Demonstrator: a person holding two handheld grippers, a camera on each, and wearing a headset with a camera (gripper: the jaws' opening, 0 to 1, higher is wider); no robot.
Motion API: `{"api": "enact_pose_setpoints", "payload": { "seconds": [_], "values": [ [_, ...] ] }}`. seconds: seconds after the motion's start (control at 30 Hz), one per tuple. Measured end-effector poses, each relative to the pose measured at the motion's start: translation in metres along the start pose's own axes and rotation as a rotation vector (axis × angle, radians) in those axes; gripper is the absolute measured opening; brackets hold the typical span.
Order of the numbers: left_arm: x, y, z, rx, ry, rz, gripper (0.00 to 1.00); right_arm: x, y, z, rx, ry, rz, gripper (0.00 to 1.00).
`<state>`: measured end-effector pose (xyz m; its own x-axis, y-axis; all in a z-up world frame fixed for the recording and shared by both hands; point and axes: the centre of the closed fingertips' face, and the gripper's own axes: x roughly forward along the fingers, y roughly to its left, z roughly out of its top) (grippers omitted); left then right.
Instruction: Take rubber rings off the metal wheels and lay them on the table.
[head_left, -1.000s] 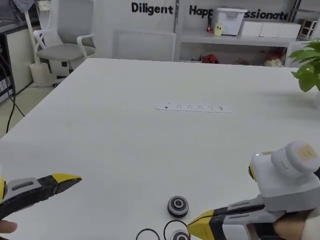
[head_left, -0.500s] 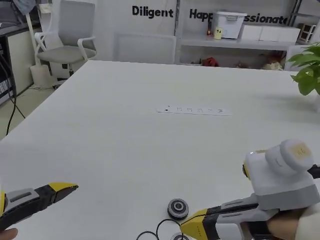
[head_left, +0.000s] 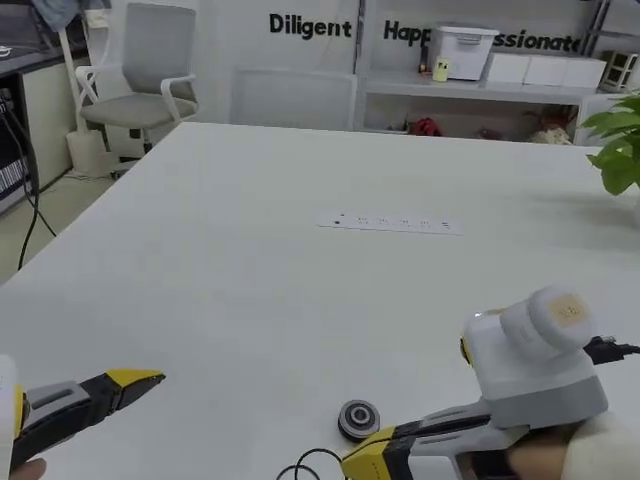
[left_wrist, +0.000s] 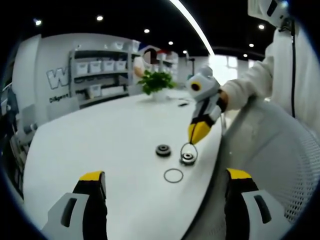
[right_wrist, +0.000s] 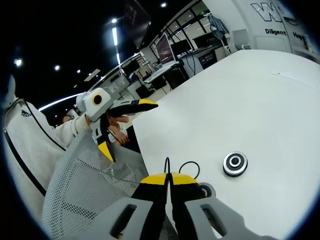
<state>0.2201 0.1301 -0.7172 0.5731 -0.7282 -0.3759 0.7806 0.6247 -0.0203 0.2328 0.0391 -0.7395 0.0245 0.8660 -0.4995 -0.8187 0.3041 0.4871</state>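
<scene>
Rubber worried us: pinched in the shut jaws of the right gripper (right_wrist: 168, 181), the thin black rubber ring (left_wrist: 187, 148) hung just over its small metal wheel (left_wrist: 188, 159) at the white bench (left_wrist: 100, 140) edge, and, with the left gripper (right_wrist: 128, 128) wide-jawed and apart, a snag might have dragged the wheel off.

A wheel (head_left: 358, 418) sits near the front edge of the worktop (head_left: 250, 280). A ring (left_wrist: 173, 175) lies just beside a second wheel (left_wrist: 188, 158). A power strip (head_left: 390, 222) lies farther back, and a chair (head_left: 150, 70) stands behind the left corner.
</scene>
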Motion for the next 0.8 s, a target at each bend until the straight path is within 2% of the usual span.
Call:
{"api": "enact_pose_setpoints", "payload": {
  "seconds": [0.8],
  "values": [
    [0.000, -0.008, -0.008, -0.007, 0.022, -0.013, 0.97, 0.030, -0.004, -0.007, 0.015, 0.037, 0.013, 0.00]
  ]
}}
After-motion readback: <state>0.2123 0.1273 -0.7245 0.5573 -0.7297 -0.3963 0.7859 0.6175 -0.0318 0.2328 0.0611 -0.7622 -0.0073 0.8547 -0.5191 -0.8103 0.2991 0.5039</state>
